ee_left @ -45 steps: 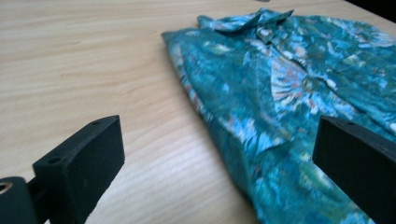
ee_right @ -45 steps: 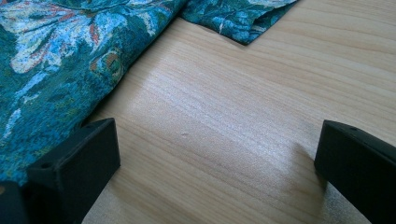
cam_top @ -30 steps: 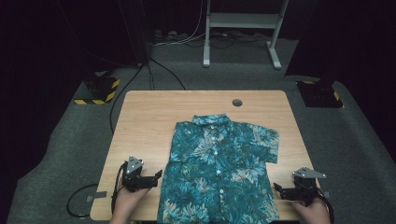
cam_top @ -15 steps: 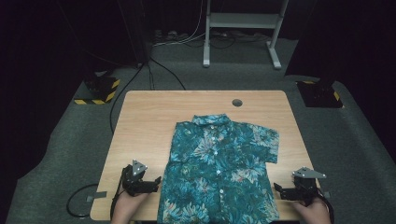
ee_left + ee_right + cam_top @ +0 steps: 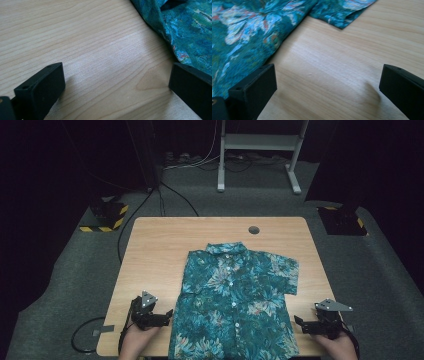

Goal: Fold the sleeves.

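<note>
Shirt (image 5: 235, 305): teal, floral-printed, short-sleeved and buttoned; lies flat, front up, on the near half of the counter, collar toward the far edge, hem at the near edge.
Shirt sleeves: one sleeve spread out on the person's right; the other side folded in along the body, so that edge runs nearly straight.
Counter (image 5: 160, 250): light wood grain, rounded corners, with a round dark grommet (image 5: 254, 229) near the far edge, beyond the collar.
Left gripper (image 5: 159, 316): held low at the near left of the counter, just beside the shirt's left edge; jaws spread wide, nothing between them. In the left gripper view one jaw stands at the cloth's edge (image 5: 190, 32); contact cannot be told.
Right gripper (image 5: 303, 325): held at the near right corner, just beside the shirt's right edge; jaws released, bare wood between them. In the right gripper view the cloth (image 5: 244, 32) lies just past one jaw.
Hands: left hand (image 5: 137, 342) and right hand (image 5: 337, 347) enter from the bottom edge of the high view.
Surroundings: grey carpeted floor (image 5: 65, 285); a white metal frame (image 5: 260, 150) stands beyond the counter; black cables (image 5: 165, 195) trail across the floor.
</note>
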Available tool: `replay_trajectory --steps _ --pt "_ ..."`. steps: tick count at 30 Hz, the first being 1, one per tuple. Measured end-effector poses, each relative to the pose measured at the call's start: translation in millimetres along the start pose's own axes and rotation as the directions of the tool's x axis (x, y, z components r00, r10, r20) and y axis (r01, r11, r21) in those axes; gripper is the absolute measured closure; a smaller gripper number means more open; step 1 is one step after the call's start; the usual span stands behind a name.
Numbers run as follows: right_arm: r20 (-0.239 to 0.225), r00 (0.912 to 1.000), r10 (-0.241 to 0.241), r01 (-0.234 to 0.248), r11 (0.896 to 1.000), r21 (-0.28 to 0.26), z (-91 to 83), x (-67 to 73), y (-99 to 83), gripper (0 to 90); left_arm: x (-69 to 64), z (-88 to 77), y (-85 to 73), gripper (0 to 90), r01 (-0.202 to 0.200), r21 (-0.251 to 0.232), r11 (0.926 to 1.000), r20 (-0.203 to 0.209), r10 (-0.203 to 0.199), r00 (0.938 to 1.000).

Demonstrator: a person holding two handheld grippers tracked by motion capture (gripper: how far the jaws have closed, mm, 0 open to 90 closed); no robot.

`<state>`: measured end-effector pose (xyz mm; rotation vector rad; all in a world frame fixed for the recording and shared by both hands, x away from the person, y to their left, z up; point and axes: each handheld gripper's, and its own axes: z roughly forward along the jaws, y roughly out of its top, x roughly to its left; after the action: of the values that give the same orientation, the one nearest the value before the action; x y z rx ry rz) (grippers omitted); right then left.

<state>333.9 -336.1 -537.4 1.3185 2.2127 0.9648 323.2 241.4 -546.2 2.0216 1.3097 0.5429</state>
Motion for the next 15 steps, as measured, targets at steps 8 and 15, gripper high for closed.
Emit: replay_trajectory --steps 8,15 --pt "0.031 0.9994 0.015 -0.014 0.999 -0.029 -6.3 -4.0 19.6 0.9 -1.4 0.4 0.1 1.1 -0.008 0.003 1.0 -0.005 0.008 1.0" --pt "0.021 0.9993 0.031 -0.03 0.999 -0.035 -1.0 -9.4 29.8 0.5 -1.5 0.5 0.2 1.0 -0.006 0.003 1.0 -0.005 0.006 1.0"
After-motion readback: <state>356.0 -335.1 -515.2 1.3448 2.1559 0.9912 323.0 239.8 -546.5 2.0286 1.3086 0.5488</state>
